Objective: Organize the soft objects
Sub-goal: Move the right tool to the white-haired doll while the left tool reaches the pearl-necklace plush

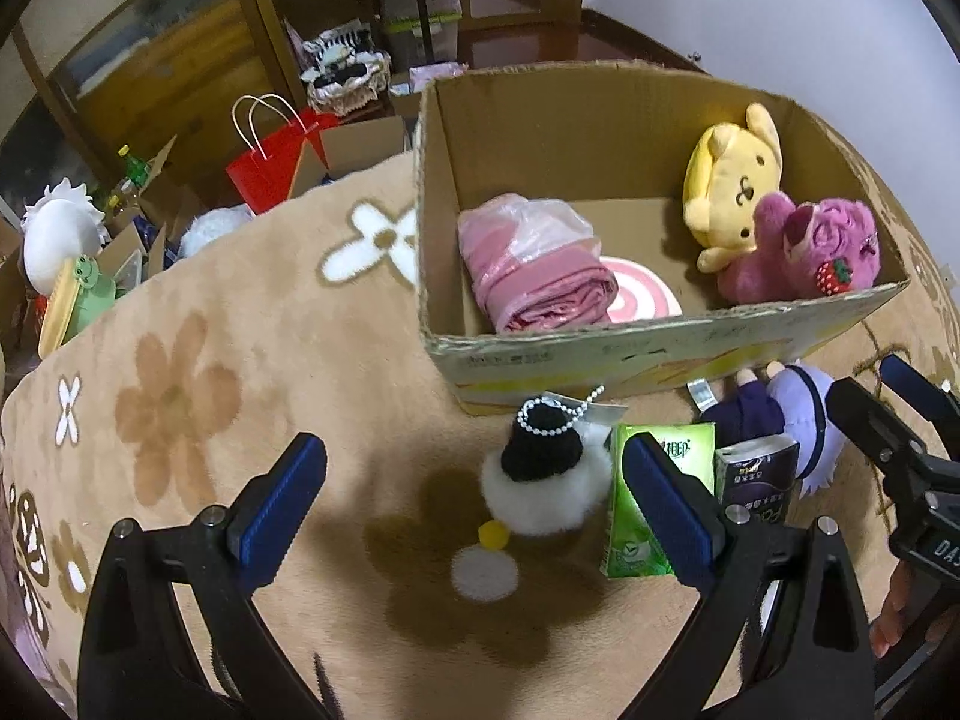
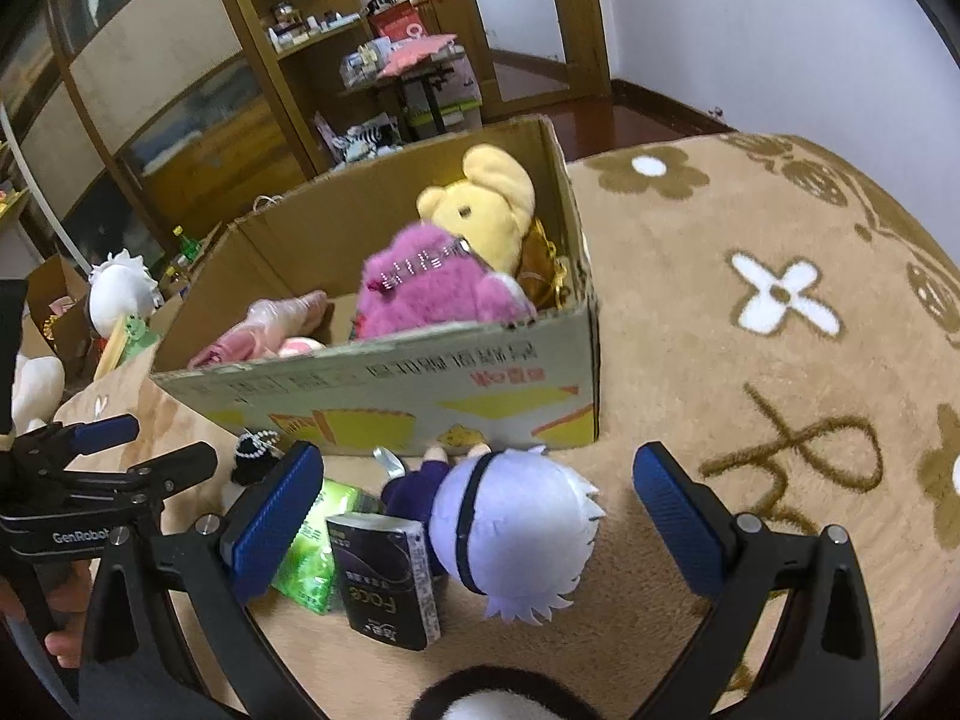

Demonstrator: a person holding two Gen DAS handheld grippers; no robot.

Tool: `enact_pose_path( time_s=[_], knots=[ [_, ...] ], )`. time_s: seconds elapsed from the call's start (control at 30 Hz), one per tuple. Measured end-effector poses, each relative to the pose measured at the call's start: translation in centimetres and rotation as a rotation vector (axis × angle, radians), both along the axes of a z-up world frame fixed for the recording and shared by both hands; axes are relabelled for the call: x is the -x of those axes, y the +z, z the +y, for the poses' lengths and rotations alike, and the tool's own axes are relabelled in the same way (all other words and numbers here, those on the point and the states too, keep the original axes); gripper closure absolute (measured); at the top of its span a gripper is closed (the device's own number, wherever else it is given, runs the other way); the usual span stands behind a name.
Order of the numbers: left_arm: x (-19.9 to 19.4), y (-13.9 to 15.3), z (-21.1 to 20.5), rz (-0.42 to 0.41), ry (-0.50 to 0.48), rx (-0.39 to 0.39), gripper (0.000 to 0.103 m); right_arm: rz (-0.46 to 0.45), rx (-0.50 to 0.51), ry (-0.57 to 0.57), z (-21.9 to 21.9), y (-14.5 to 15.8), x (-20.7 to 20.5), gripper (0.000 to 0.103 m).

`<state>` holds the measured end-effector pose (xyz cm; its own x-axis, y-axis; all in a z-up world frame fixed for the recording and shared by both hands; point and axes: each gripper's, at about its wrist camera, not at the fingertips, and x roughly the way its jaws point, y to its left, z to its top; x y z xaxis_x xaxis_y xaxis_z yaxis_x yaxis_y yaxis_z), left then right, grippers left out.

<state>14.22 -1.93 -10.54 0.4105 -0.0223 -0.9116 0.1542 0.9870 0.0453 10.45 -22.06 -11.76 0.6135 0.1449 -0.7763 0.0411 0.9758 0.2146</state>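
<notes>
Left wrist view: the left gripper gapes wide and empty, a white fluffy ball plush with a black knitted hat between its tips. Just right lie a green tissue pack and a black tissue pack. The right gripper, equally wide, frames a white-haired doll in purple clothes. Beyond stands an open cardboard box holding a yellow dog plush and a pink bear plush.

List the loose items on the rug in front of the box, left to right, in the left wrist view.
White fluffy plush with black hat → green tissue pack → dark tissue pack → white-haired doll.
</notes>
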Motion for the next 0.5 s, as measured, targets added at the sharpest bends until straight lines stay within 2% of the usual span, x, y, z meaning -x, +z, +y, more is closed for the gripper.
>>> enact_pose_path(
  time_s=[0.5],
  knots=[
    [-1.1, -3.2, -0.7, 0.103, -0.012, -0.017, 0.005, 0.085, -0.026, -0.024, -0.6, -2.6, -0.8, 0.0]
  ],
)
